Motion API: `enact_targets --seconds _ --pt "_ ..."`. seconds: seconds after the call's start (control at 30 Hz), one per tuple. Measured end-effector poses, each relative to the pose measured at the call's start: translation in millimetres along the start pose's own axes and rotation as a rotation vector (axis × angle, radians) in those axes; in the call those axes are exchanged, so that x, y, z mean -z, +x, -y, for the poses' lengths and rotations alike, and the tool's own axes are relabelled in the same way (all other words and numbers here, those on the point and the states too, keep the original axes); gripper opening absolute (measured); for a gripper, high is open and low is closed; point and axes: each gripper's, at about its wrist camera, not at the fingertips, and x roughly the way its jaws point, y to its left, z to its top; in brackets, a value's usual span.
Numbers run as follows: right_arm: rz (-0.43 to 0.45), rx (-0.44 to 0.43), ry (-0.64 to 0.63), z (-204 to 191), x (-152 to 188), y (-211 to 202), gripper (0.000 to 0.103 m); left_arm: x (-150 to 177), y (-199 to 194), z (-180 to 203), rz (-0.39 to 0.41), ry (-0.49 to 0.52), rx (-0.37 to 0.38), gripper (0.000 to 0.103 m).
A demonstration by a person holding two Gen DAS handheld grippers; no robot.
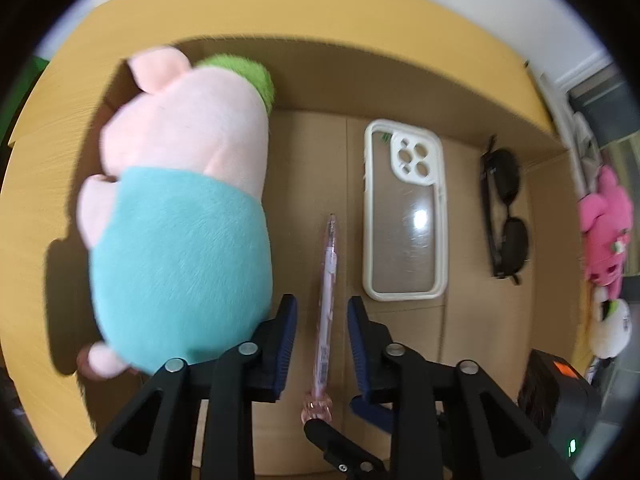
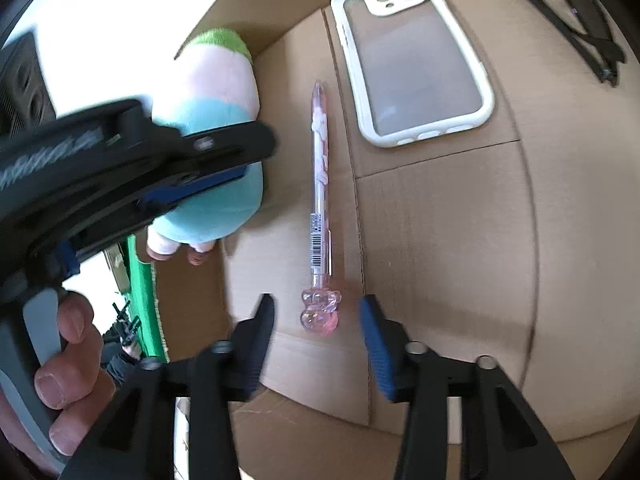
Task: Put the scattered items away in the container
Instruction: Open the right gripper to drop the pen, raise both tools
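Observation:
A cardboard box (image 1: 400, 92) holds a pink plush pig in a teal shirt (image 1: 180, 216), a pink pen with a bear-shaped end (image 1: 326, 304), a white phone case (image 1: 404, 208) and black sunglasses (image 1: 504, 208). My left gripper (image 1: 322, 308) is open above the pen, one finger on each side of it, not touching. My right gripper (image 2: 318, 312) is open just above the pen's bear end (image 2: 320, 310). In the right wrist view the pen (image 2: 320, 184), the phone case (image 2: 416, 60), the pig (image 2: 216, 120) and the sunglasses (image 2: 576, 20) lie on the box floor (image 2: 440, 240).
The box stands on a yellow wooden table (image 1: 40, 220). A pink plush toy (image 1: 604, 224) and a white plush toy (image 1: 612, 328) lie outside the box at the right. A black device (image 1: 560, 400) sits at the lower right. The left gripper's body (image 2: 120, 168) crosses the right wrist view.

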Motion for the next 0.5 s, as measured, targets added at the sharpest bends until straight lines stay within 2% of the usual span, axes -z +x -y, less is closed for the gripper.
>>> enact_targets --seconds 0.07,0.13,0.17,0.23,0.27,0.37,0.43,0.5 --pt "0.015 0.002 -0.01 -3.1 3.3 -8.4 0.065 9.7 -20.5 2.7 0.043 0.033 0.003 0.042" --pt "0.036 -0.002 -0.03 -8.7 10.3 -20.9 0.071 26.2 -43.5 2.4 0.089 0.083 -0.002 0.045" --pt "0.047 0.001 -0.042 -11.3 14.2 -26.6 0.076 20.3 -48.8 10.1 0.102 0.101 -0.011 0.045" --pt "0.079 0.036 -0.062 -15.1 24.7 -39.8 0.084 38.0 -75.4 9.2 0.144 0.135 -0.015 0.048" --pt "0.092 0.056 -0.069 -15.9 32.1 -47.1 0.088 37.5 -80.5 20.3 0.155 0.139 -0.015 0.052" --pt "0.113 0.072 -0.064 -11.6 54.7 -70.6 0.09 69.5 -105.6 15.5 0.194 0.155 -0.011 0.057" --pt "0.116 0.062 -0.064 -16.6 69.2 -90.0 0.093 92.8 -118.3 6.4 0.191 0.153 0.008 0.062" --pt "0.117 0.063 -0.099 -18.0 95.2 -109.1 0.094 114.5 -124.7 -2.9 0.187 0.142 -0.001 0.062"
